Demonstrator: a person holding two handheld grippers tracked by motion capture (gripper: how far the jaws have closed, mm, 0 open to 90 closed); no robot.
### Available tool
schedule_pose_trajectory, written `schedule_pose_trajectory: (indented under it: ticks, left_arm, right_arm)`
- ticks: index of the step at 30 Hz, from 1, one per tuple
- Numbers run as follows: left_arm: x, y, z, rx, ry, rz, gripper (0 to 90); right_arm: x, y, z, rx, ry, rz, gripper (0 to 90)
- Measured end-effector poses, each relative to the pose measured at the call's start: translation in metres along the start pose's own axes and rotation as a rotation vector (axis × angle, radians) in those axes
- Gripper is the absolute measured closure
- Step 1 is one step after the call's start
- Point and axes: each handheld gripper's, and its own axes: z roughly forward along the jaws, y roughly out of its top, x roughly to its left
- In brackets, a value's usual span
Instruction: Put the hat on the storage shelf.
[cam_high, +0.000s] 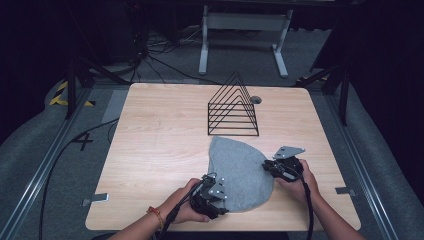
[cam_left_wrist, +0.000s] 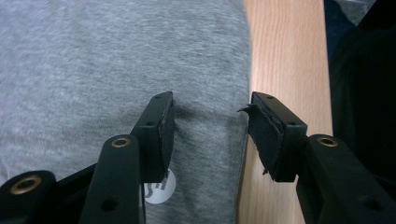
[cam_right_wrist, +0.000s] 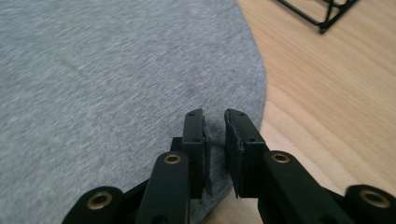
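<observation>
A grey cloth lies flat on the wooden table, teardrop-shaped, near the front edge. My left gripper rests at the cloth's front left corner. In the left gripper view its jaws stand open and wide apart over the cloth, one pad at the cloth's edge, a white round label beneath. My right gripper sits at the cloth's right edge. In the right gripper view its jaws are open by a narrow gap, above the cloth's hem.
A black wire rack stands upright just behind the cloth, its foot also in the right gripper view. A small round grommet sits in the table behind it. A person's forearms enter from the bottom. Cables and a stand lie beyond the table.
</observation>
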Motion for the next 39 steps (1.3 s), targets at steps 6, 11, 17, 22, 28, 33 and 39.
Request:
schedule_pose_trajectory:
  ticks: [6,11,17,22,28,33,39]
  left_arm:
    - [0.001,0.007,0.0,-0.03,-0.001,0.028,47.5]
    - [0.02,0.008,-0.023,-0.092,0.085,0.0,46.7]
    - [0.07,-0.001,-0.047,-0.119,0.218,-0.091,47.1]
    - [0.104,-0.006,-0.049,-0.121,0.299,-0.123,48.4]
    - [0.133,-0.002,-0.028,-0.103,0.316,-0.15,48.4]
    - [0.146,0.001,-0.015,-0.074,0.331,-0.164,50.7]
    - [0.14,0.0,-0.012,0.013,0.319,-0.129,53.3]
  right_arm:
    - [-0.005,-0.001,-0.004,-0.024,-0.022,0.037,71.1]
    - [0.008,-0.001,-0.019,-0.076,0.027,0.045,71.0]
    - [0.055,0.0,-0.03,-0.097,0.149,-0.016,71.9]
    - [0.09,0.002,-0.026,-0.085,0.203,-0.063,73.7]
    - [0.109,-0.002,-0.019,-0.051,0.248,-0.085,76.3]
    - [0.112,-0.009,-0.019,-0.037,0.261,-0.078,76.9]
    - [0.1,-0.016,-0.025,-0.027,0.235,-0.068,76.8]
